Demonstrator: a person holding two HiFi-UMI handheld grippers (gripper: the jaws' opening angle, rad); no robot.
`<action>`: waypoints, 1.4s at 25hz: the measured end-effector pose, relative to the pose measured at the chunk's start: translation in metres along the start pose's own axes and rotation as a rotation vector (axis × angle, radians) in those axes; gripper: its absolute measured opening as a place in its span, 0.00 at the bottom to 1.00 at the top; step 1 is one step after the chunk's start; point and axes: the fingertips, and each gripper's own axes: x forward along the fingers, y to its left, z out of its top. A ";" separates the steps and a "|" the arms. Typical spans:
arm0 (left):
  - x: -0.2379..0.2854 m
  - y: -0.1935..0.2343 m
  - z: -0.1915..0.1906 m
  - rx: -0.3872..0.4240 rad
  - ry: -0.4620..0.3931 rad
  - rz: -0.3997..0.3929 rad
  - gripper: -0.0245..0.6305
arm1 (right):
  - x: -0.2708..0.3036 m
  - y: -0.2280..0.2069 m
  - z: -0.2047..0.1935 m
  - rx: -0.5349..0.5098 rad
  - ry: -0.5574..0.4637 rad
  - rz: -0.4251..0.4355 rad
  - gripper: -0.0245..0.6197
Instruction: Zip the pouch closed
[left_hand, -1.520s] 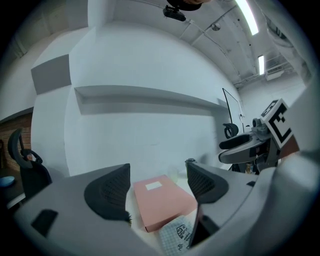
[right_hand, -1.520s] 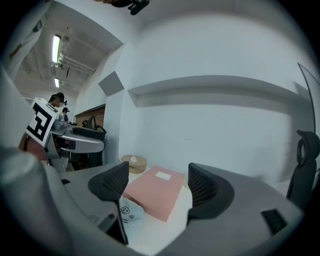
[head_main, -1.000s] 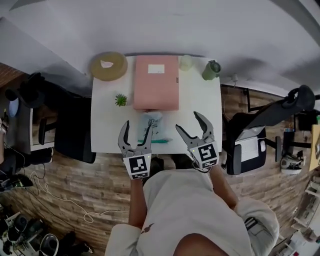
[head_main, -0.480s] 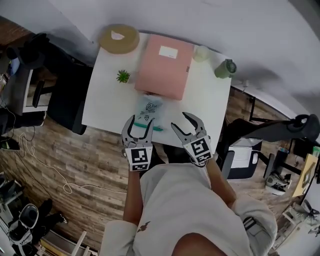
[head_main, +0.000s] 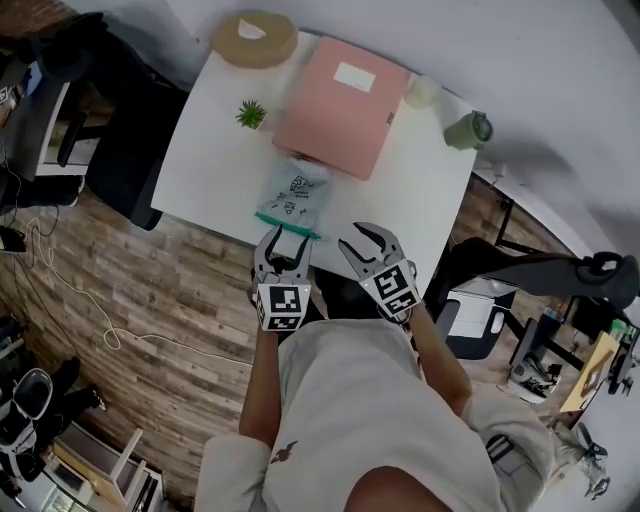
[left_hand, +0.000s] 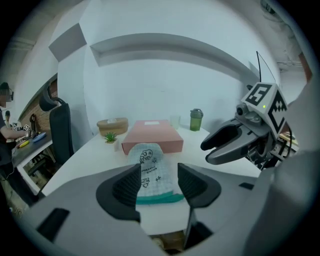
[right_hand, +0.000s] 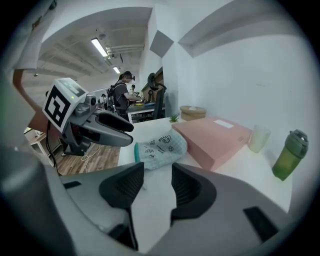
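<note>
Head view: pouch (head_main: 291, 199) at desk's (head_main: 205, 170) near edge.
Left gripper (head_main: 282, 243): jaws apart, just closing; pouch between, seemingly untouched.
Right gripper (head_main: 353, 238): apart, just closing, empty.

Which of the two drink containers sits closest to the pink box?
The pale cup, right beside the pink box; the green bottle stands farther off, beyond the cup.

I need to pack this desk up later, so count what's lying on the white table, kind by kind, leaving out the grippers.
Pouch: 1
Pink box: 1
Round tan container: 1
Small potted plant: 1
Pale cup: 1
Green bottle: 1
Total: 6
</note>
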 end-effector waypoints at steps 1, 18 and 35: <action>0.001 -0.006 -0.007 -0.002 0.014 -0.007 0.38 | 0.002 0.004 -0.005 -0.004 0.009 0.016 0.31; 0.025 -0.054 -0.077 -0.003 0.138 -0.103 0.32 | 0.041 0.035 -0.051 -0.223 0.140 0.163 0.18; 0.044 -0.063 -0.093 -0.034 0.154 -0.097 0.28 | 0.056 0.045 -0.054 -0.252 0.106 0.260 0.05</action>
